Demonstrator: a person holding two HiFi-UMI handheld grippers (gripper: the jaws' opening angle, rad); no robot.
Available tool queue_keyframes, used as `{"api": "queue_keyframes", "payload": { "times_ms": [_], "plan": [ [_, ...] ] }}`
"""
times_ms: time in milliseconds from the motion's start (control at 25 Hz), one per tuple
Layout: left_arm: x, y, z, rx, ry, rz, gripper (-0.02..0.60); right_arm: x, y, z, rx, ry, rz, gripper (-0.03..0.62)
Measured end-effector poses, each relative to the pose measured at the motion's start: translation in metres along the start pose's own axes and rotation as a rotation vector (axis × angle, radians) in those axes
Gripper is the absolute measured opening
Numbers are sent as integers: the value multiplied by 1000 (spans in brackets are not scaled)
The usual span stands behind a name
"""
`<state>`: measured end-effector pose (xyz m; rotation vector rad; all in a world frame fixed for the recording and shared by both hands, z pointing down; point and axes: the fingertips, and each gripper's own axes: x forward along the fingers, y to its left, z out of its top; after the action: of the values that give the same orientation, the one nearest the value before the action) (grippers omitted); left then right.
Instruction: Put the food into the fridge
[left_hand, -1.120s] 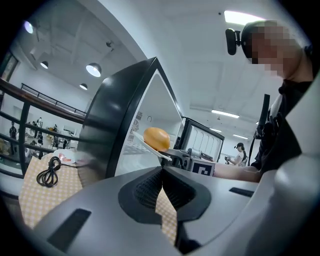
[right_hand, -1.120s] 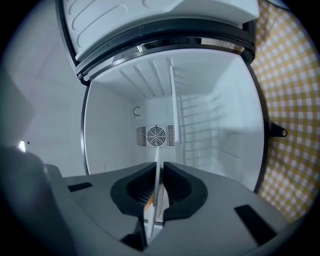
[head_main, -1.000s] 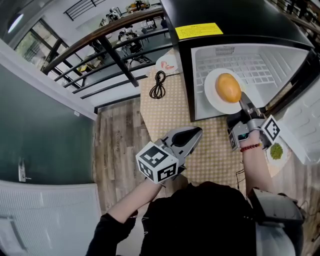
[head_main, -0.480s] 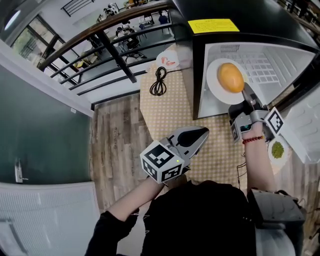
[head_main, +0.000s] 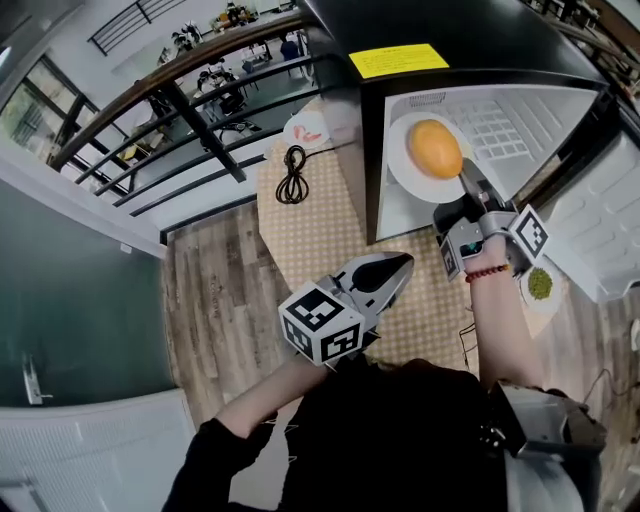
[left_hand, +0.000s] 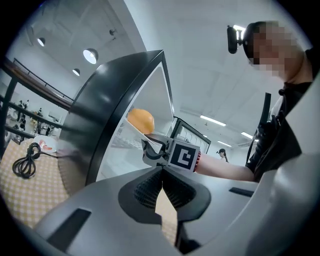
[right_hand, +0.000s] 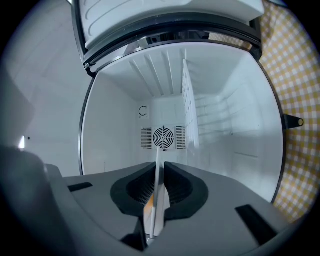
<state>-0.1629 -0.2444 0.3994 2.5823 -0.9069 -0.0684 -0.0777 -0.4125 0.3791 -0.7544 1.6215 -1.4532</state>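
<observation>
White plate (head_main: 400, 176): carries orange food (head_main: 435, 148), rim pinched by right gripper (head_main: 466, 178), in fridge (head_main: 520, 110).
Left gripper (head_main: 402, 263): clenched, empty.
Black cable (head_main: 292, 175): tabletop's (head_main: 310, 235) far edge.

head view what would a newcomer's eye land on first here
The round orange food on a white plate, which the right gripper clamps by its rim at the open fridge. Next, the left gripper, shut and empty, over the checked table, where a coiled black cable lies at the far end.
</observation>
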Motion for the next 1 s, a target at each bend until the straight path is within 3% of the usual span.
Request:
{"api": "queue_keyframes", "payload": {
  "times_ms": [400, 1000],
  "plan": [
    [-2, -10, 17, 72, 65, -123, 12, -4, -2, 4, -39, -103, -54, 29],
    [-9, 5, 22, 85, 102, -149, 12, 21, -23, 1, -141, -76, -155, 29]
  ]
}}
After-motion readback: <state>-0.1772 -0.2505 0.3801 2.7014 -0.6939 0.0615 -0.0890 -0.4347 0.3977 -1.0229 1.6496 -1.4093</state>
